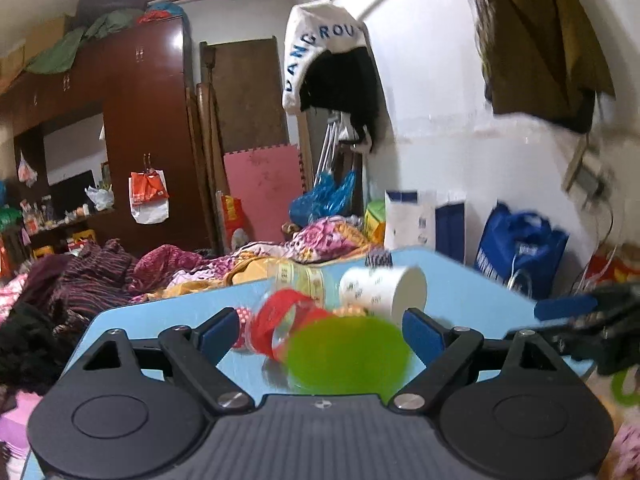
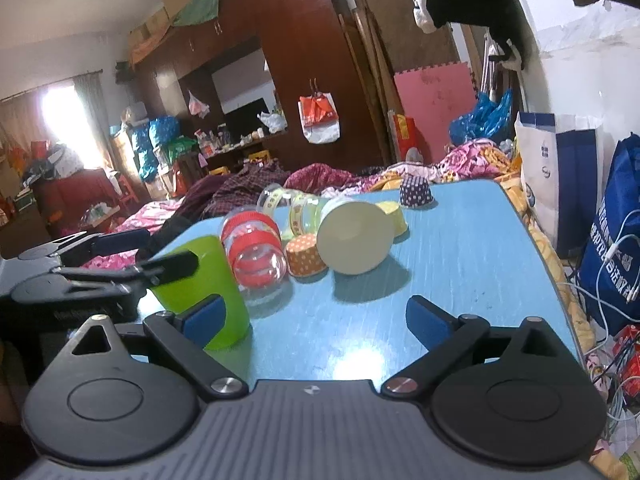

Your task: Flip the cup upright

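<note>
The left gripper has its fingers spread wide around the green cup, which stands near the blue table's left edge; whether the pads touch it cannot be told. The right gripper is wide open, holding nothing; a hanging white garment reads "DANGROU".

The left gripper and right gripper are each showing 2 blue finger pads, black linkage arms, silver screws and a grey ribbed body.
</note>
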Demonstrator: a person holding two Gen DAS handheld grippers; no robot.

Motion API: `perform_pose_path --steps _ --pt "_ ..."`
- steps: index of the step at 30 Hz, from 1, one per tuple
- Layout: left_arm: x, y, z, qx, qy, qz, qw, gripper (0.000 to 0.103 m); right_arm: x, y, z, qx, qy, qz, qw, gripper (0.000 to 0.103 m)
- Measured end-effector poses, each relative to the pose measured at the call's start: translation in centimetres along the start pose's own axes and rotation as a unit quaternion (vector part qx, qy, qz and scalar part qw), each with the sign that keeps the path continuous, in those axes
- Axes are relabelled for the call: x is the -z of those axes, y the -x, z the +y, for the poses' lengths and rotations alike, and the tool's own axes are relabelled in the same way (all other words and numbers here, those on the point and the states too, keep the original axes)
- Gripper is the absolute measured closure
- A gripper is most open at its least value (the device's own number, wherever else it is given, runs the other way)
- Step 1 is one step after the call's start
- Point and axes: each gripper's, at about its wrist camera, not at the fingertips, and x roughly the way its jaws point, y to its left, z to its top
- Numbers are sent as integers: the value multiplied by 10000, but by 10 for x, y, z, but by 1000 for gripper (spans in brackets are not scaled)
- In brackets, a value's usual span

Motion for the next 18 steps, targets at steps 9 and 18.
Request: perform_pose_path --steps 9,18 --pt "-13 29 30 -171 658 -306 9972 3 -6 10 25 4 388 -247 9989 1" --pt "-7 56 37 112 1008 397 9941 2 -1 49 76 421 955 -819 9912 1"
